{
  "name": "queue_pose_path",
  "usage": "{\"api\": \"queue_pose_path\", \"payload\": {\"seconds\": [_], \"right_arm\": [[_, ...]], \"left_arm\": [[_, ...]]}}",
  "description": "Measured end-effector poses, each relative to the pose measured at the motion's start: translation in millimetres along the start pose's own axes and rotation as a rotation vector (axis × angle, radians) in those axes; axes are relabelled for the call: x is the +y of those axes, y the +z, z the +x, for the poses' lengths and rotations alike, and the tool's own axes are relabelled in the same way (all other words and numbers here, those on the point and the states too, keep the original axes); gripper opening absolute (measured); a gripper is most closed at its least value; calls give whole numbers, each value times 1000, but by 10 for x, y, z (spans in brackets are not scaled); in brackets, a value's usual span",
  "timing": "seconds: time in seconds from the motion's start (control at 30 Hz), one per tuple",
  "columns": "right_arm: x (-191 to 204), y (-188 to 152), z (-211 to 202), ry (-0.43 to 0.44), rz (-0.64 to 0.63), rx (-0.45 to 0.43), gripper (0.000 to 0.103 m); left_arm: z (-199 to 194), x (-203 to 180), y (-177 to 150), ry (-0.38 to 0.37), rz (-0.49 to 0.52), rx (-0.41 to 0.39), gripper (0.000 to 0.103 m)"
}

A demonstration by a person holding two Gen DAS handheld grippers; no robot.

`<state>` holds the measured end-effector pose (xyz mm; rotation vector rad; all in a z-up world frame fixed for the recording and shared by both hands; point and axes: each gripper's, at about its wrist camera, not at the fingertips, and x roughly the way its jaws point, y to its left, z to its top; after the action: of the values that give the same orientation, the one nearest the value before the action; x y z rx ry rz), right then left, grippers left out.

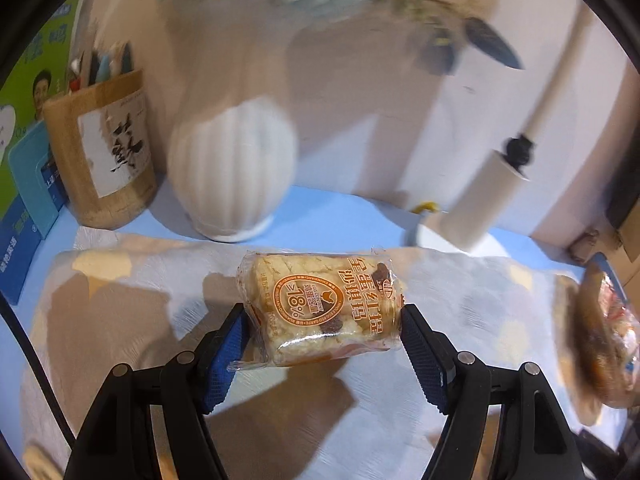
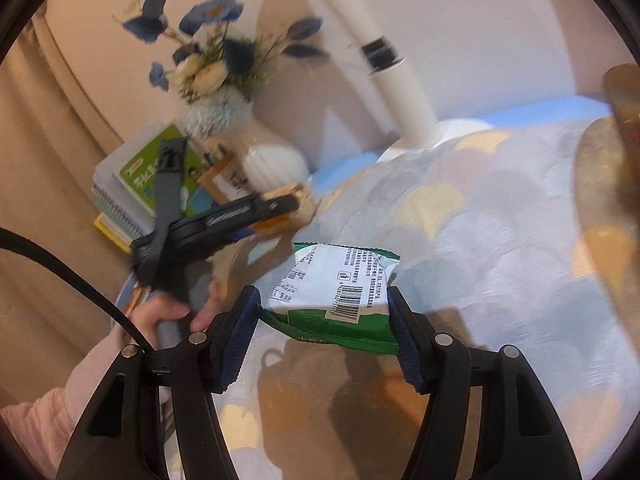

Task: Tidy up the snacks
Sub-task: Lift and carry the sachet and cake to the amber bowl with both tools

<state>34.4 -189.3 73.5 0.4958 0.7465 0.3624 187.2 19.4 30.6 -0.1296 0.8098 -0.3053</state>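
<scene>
My left gripper (image 1: 324,316) is shut on a clear-wrapped puffed-rice snack cake (image 1: 320,304) with orange print, held above the patterned cloth (image 1: 120,280). The blue pads (image 1: 230,344) press its two ends. My right gripper (image 2: 324,320) is shut on a green and white snack packet (image 2: 340,284), barcode side up. In the right wrist view the left gripper (image 2: 280,204) shows at the left, blurred, with the snack cake (image 2: 294,196) in its jaws and a hand (image 2: 168,316) on its handle. A blurred pile of wrapped snacks (image 1: 604,320) lies at the right edge of the left wrist view.
A white ribbed vase (image 1: 232,176) with blue flowers, a wooden pen holder (image 1: 104,152), books (image 2: 132,184) and a white lamp post (image 1: 492,196) stand along the wall. A brown blurred object (image 2: 608,160) rises at the right of the right wrist view.
</scene>
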Motion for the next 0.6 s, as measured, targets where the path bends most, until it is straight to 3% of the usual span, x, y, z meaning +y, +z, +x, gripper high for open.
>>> {"api": "queue_pose_path", "payload": {"seconds": [0.3, 0.6], "right_arm": [[-211, 472, -752, -48, 31, -164, 62], [-481, 1051, -1775, -259, 12, -338, 62]], "left_arm": [[-399, -979, 242, 26, 95, -33, 73], [-757, -2198, 318, -27, 231, -82, 74]]}}
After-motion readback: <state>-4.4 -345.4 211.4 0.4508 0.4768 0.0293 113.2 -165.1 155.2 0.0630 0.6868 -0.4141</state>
